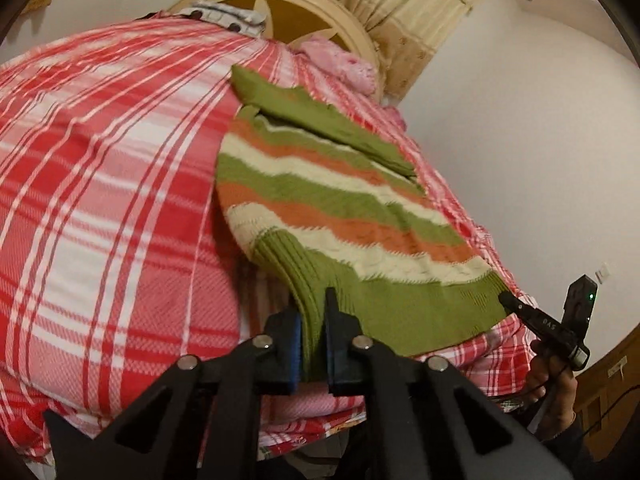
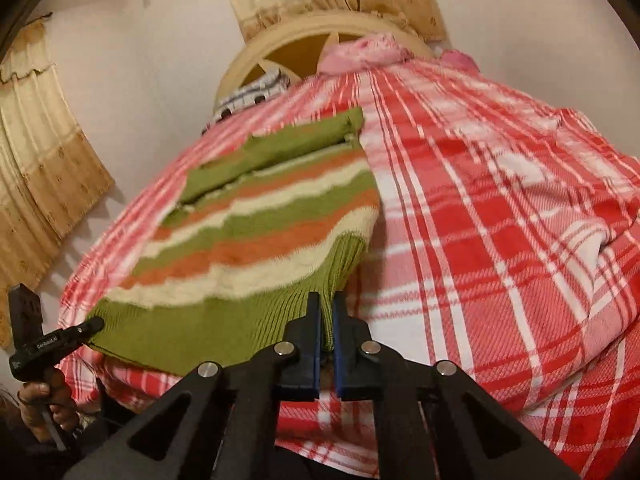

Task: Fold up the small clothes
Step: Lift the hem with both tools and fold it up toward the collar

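A small knitted sweater [image 1: 328,208], striped green, orange and cream, lies flat on a red-and-white plaid bed cover [image 1: 100,200]. It also shows in the right wrist view [image 2: 264,224]. My left gripper [image 1: 312,344] is shut on the green ribbed hem at one bottom corner. My right gripper [image 2: 327,340] is shut on the green hem at the other bottom corner. In the left wrist view the right gripper [image 1: 510,300] touches the hem's far corner. In the right wrist view the left gripper [image 2: 94,326] sits at the hem's left corner. A green sleeve [image 1: 320,120] lies folded across the top.
A cream round headboard [image 1: 280,4] stands at the bed's far end, with a pink cloth [image 1: 340,64] and a white patterned cloth [image 1: 224,16] near it. Beige curtains [image 2: 44,160] hang on the white walls. The bed edge runs just below the hem.
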Demonstrator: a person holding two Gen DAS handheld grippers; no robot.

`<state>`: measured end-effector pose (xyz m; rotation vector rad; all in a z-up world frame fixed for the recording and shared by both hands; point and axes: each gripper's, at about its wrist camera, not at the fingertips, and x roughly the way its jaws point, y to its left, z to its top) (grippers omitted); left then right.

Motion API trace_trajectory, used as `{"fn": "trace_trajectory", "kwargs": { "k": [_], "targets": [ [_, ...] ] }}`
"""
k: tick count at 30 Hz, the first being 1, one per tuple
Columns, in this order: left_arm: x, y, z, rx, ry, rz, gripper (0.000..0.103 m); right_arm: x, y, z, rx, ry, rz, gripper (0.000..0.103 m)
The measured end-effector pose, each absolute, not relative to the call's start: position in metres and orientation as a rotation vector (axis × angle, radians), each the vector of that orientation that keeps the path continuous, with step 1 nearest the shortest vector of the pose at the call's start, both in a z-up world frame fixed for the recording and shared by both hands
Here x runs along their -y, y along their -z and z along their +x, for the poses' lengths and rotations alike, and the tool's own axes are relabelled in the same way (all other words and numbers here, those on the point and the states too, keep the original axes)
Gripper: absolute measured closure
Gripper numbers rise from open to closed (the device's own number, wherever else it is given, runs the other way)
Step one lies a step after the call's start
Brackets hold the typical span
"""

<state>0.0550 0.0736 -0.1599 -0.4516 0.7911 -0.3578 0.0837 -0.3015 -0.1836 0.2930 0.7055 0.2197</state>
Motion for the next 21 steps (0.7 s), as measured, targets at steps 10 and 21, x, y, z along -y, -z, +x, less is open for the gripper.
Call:
{"fn": "trace_trajectory", "kwargs": {
  "k": [10,21],
  "targets": [
    [-0.081,0.140,0.080,-0.743,0.392,-0.441,0.094,0.291,0.142,0.099,-0.584,-0.235,0.283,0.100],
    [-0.084,0.098,0.139,-0.659,0.430,-0.416,0.094,0.292,0.088,0.152,-0.480,-0.243,0.309,0.100]
  ]
}}
